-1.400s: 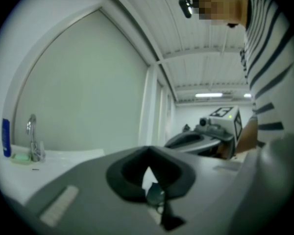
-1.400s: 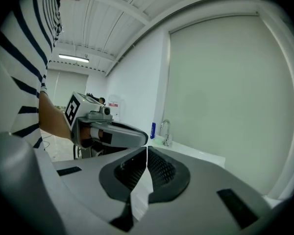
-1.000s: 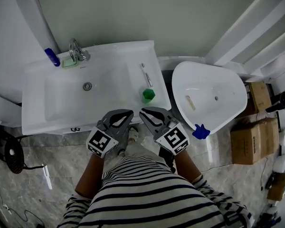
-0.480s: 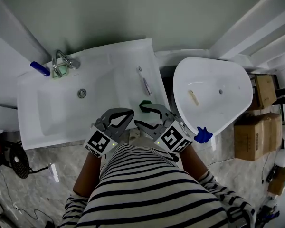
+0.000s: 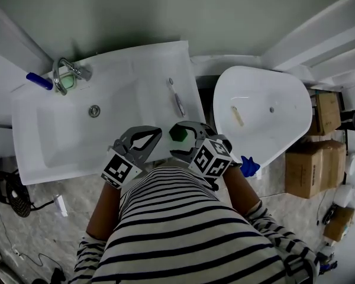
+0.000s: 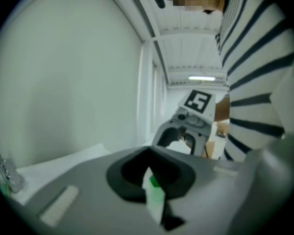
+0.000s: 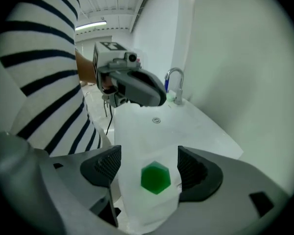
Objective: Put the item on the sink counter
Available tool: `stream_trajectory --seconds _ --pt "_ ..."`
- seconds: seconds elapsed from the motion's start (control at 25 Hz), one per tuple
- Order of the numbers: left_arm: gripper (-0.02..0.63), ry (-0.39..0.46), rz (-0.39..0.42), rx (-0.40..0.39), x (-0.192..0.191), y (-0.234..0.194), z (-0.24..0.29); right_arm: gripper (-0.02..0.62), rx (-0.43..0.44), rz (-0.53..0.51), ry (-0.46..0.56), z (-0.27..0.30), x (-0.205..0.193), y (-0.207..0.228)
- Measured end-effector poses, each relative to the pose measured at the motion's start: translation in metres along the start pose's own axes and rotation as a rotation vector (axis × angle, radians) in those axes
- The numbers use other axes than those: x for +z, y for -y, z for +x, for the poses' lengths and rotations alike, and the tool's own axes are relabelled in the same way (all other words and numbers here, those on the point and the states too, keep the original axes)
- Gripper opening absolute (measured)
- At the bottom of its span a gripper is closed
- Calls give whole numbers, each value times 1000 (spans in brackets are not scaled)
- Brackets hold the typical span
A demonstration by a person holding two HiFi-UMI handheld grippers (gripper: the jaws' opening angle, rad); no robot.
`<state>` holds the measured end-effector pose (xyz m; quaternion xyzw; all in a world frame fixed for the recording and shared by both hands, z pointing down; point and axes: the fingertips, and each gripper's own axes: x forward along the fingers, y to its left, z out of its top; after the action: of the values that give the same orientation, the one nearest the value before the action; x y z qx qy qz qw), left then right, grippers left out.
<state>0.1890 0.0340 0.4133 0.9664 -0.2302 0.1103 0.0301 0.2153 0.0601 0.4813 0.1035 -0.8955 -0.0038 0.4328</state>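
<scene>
A green hexagonal cup (image 5: pixel 178 133) stands on the white sink counter (image 5: pixel 136 76) near its front right corner. My right gripper (image 5: pixel 185 136) is open around the cup. Its jaws have just been opening, and the pads stand clear of the cup on both sides. In the right gripper view the cup (image 7: pixel 156 178) sits between the two dark pads (image 7: pixel 106 166) of that gripper (image 7: pixel 149 166). My left gripper (image 5: pixel 155 134) is shut and holds nothing, just left of the cup at the counter's front edge. In the left gripper view its closed jaws (image 6: pixel 152 176) fill the lower frame.
A toothbrush (image 5: pixel 177 99) lies on the counter's right side. The faucet (image 5: pixel 65 74), a blue item (image 5: pixel 38 81) and a green soap dish (image 5: pixel 69 83) are at the back left, by the basin drain (image 5: pixel 94 110). A white toilet (image 5: pixel 260 123) and cardboard boxes (image 5: pixel 310 170) stand to the right.
The right gripper was shut in front of the cup. It has since opened, tipped downward and come forward so that its jaws flank the cup. The left gripper shifted slightly, still shut.
</scene>
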Motion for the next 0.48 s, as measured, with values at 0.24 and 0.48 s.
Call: stream_trajectory --seconds 0.24,0.48 --pt "4 4 -8 -31 -3 -11 -2 327 46 10 -154 25 -28 8" --pt "3 5 -17 -62 -7 -20 -2 327 96 -12 -294 47 -49 9"
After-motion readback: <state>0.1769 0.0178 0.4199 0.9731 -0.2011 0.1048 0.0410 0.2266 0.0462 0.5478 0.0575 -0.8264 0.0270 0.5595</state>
